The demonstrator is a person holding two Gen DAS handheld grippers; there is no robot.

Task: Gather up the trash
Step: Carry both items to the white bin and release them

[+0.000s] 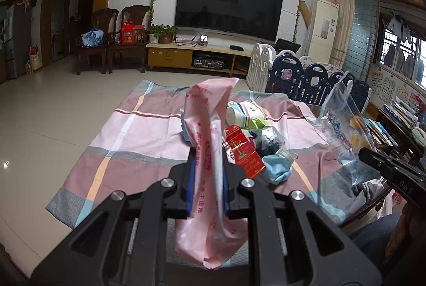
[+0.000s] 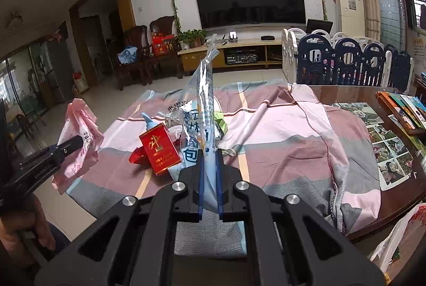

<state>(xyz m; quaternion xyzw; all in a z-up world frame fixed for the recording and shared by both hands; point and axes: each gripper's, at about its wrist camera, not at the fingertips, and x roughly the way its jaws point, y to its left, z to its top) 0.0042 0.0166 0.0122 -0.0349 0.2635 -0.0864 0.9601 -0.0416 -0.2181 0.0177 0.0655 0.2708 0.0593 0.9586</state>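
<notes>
Both grippers are clamped on plastic as I look through the wrist cameras. My left gripper has its blue pads pressed together on a pink plastic bag, which stands up crumpled between the fingers and hangs out behind them toward the camera. From the right wrist view I see that same left gripper at the left edge, with the pink bag bunched around its tip, held above the floor just left of the checked cloth.

My right gripper is closed on a clear blue-printed bag; the film rises in a narrow upright strip from between the pads. In the left view the right gripper comes in from the right edge, with the clear bag spread above it.

The trash pile sits on the checked cloth, between the two bags. A red cigarette pack leans just left of the clear bag, touching it, with a crumpled red wrapper at its left side. In the left view the red pack lies just right of the pink bag, a white paper cup lies on its side behind it, and a light blue mask rests at the near side of the pile. A green scrap shows just right of the clear bag.

The cloth covers most of a dark wooden table, whose bare right part holds photographs.
</notes>
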